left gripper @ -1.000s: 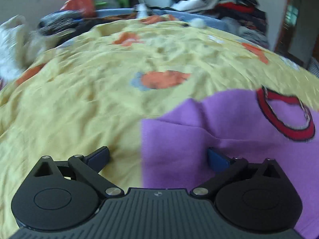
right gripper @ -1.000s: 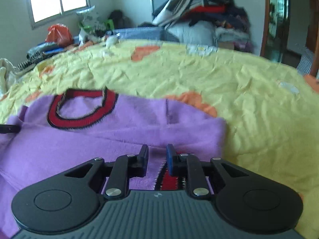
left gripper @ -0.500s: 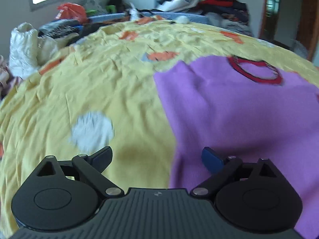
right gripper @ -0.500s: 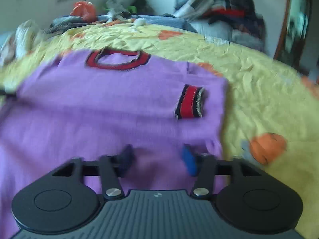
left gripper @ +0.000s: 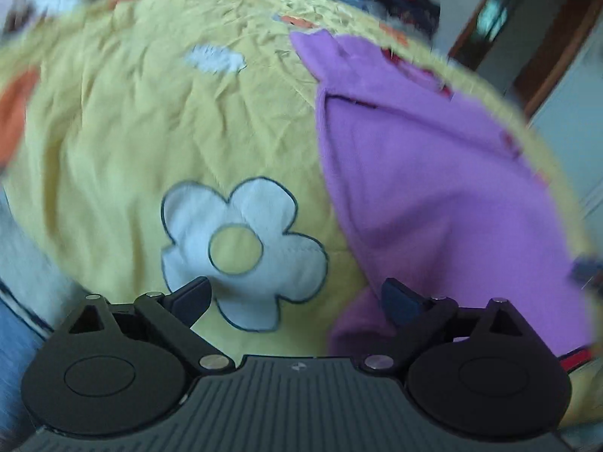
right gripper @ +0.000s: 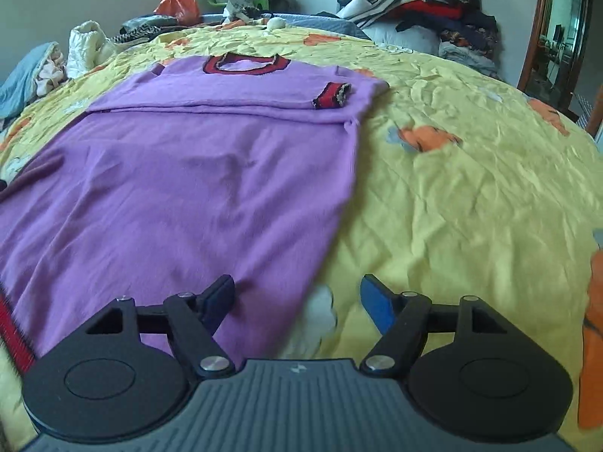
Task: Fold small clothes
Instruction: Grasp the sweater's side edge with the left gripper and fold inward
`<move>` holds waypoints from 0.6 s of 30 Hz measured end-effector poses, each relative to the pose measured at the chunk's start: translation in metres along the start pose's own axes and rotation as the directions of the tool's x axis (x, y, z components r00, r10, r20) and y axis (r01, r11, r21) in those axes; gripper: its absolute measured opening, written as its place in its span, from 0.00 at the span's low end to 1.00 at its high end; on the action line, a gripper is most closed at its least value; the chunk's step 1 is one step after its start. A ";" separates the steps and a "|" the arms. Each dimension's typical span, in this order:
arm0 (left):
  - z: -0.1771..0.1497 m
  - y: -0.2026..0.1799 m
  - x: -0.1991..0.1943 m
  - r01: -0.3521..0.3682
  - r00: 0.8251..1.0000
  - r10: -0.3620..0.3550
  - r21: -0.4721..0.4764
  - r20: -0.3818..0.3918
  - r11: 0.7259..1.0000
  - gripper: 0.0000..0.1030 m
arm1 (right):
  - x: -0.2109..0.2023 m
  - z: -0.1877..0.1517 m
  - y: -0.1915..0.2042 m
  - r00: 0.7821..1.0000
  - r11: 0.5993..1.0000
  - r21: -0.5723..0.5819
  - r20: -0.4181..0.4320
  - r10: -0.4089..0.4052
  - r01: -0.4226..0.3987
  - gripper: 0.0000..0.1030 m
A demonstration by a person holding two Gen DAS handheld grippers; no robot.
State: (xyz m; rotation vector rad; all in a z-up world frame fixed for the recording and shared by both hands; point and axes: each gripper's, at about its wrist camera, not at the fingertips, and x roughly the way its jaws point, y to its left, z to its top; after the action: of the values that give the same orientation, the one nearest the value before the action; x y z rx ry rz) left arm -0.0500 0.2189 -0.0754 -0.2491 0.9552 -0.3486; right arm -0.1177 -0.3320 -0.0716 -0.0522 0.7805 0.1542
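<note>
A purple sweater [right gripper: 196, 173] with a red and black collar [right gripper: 247, 64] lies flat on the yellow bedspread [right gripper: 471, 188]. Both sleeves are folded across its chest; a red and black cuff [right gripper: 331, 96] lies near its right edge. My right gripper [right gripper: 297, 297] is open and empty, straddling the sweater's lower right edge near the hem. In the left wrist view the sweater [left gripper: 433, 173] fills the right side. My left gripper [left gripper: 296, 297] is open and empty at the sweater's lower left corner, over a white flower patch [left gripper: 241, 248].
Piles of clothes [right gripper: 422, 3] stand at the far end of the bed. A white bag [right gripper: 88, 47] and blue cloth [right gripper: 26, 79] lie at the far left. An orange bag [right gripper: 177, 2] sits under the window. A wooden door frame [right gripper: 535, 26] is at right.
Both grippers have pulled back from the sweater's upper part to its hem end. The right gripper has opened and let go of the sleeve, which now lies folded across the chest.
</note>
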 end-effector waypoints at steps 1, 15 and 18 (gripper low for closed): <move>0.000 0.003 0.001 0.036 0.999 -0.036 -0.023 0.001 0.999 0.93 | -0.004 -0.005 0.001 1.000 1.000 0.002 0.018 -0.001 0.001 0.71; 0.024 -0.025 -0.015 -0.021 0.999 0.023 -0.061 0.038 0.998 0.92 | -0.014 -0.016 -0.026 0.976 0.926 0.309 0.097 0.195 -0.215 0.72; 0.028 -0.030 -0.012 0.104 0.995 -0.102 -0.093 0.021 0.990 0.95 | -0.012 -0.019 -0.033 0.961 0.890 0.363 0.118 0.251 -0.277 0.72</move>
State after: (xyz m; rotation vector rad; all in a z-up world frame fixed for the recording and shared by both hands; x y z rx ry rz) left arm -0.0385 0.1980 -0.0408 -0.3877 0.9459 -0.3961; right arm -0.1342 -0.3679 -0.0774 0.4255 0.7354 0.2607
